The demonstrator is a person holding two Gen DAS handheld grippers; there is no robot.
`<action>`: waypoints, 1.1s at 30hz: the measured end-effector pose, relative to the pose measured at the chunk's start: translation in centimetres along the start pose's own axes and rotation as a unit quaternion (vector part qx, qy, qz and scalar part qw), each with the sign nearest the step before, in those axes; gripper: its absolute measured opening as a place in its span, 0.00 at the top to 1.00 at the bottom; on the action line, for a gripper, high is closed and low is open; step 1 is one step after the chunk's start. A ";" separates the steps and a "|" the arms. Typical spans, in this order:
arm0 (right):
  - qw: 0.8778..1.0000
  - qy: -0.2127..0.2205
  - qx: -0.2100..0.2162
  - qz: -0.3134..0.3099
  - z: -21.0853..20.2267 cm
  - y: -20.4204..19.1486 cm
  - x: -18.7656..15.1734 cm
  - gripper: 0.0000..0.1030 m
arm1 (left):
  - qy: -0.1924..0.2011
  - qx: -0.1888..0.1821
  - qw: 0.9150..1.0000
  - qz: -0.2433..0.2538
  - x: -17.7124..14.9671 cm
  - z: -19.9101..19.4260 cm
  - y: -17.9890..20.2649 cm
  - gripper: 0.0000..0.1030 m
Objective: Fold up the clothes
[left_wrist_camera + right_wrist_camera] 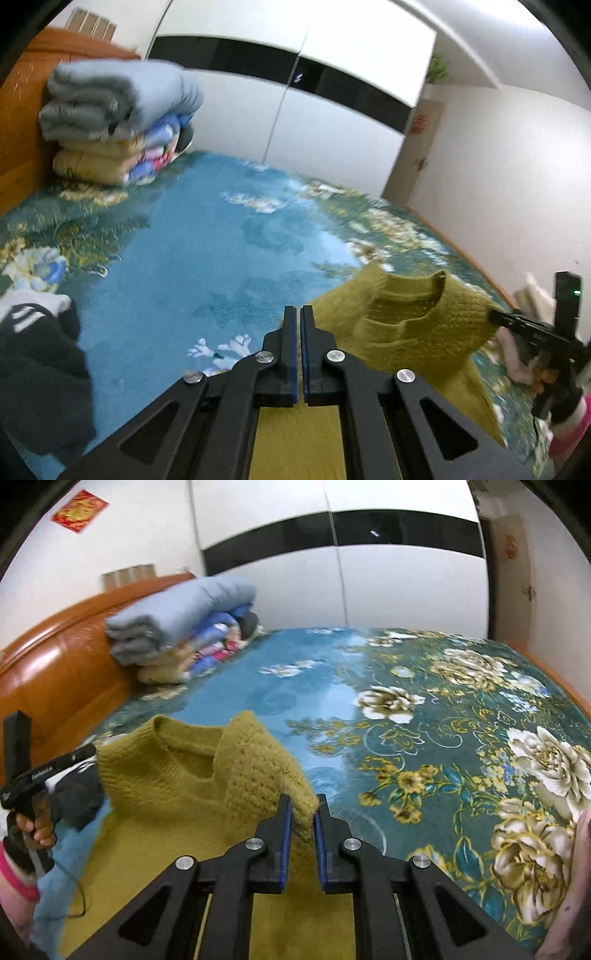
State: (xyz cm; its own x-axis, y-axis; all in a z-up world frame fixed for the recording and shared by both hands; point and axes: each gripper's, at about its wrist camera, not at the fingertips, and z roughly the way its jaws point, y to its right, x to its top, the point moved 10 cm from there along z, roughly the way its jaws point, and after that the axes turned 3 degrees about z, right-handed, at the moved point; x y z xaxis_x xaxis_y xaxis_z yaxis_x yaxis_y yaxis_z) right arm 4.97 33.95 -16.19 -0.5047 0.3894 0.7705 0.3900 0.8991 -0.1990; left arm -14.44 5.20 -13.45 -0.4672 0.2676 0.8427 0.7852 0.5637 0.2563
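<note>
The mustard knit sweater [177, 775] is hanging in the air above the bed [424, 738], held up by its two shoulders, with its round neckline [188, 746] pointing toward the orange headboard [55, 686] and its body trailing back under both cameras toward the person. Its shoulder line is running across, from one pair of tongs to the other, so the long axis of the body is lying away from the headboard.

The right tongs [303, 808] are pinching the thick shoulder edge of the sweater, the blue pads held slightly apart by the knit between them. The left tongs [299, 314] are pressed together, with yellow cloth showing right beside and beneath them; in the right wrist view they are reaching into the other shoulder, so they are judged to be gripping the sweater there, though the nipped cloth itself is hidden.

Both pairs are sitting at equal reach from the neckline, so neither hand is nearer; the coming move is likely a lowering of the sweater flat onto the bed, away from the headboard.

A stack of folded quilts [184, 627] is resting against the headboard. Dark clothing [40, 369] is lying on the bed on the left tongs' outer side.

White lettering on the left tongs' body is showing but is too blurred to read; the red wall paper [79, 509] above the headboard is likewise illegible.
</note>
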 end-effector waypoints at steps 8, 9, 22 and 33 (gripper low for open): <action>0.997 -0.020 0.066 -0.022 -7.4 -3.7 -6.9 0.88 | -0.028 0.004 0.999 0.014 -5.8 -9.5 1.0 0.99; 0.997 -0.029 0.063 -0.027 -7.7 -3.9 -8.4 0.88 | -0.045 0.003 0.999 0.007 -7.2 -9.8 0.9 0.99; 0.992 -0.115 0.047 0.012 -6.4 -4.1 -21.0 0.87 | -0.207 -0.125 0.940 -0.239 -14.0 0.3 4.5 0.58; 0.992 -0.092 0.059 0.066 -6.1 -3.9 -21.3 0.85 | -0.199 -0.180 0.813 -0.516 -16.7 7.6 5.3 0.47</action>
State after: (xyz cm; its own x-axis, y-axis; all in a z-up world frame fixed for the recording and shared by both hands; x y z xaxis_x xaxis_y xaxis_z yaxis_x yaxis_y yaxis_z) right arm 18.94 20.93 -28.15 -0.5918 0.5250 0.6117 0.3741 0.8510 -0.3685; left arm -5.57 9.64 -29.81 -0.9914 0.0683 -0.1117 -0.0750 0.4032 0.9121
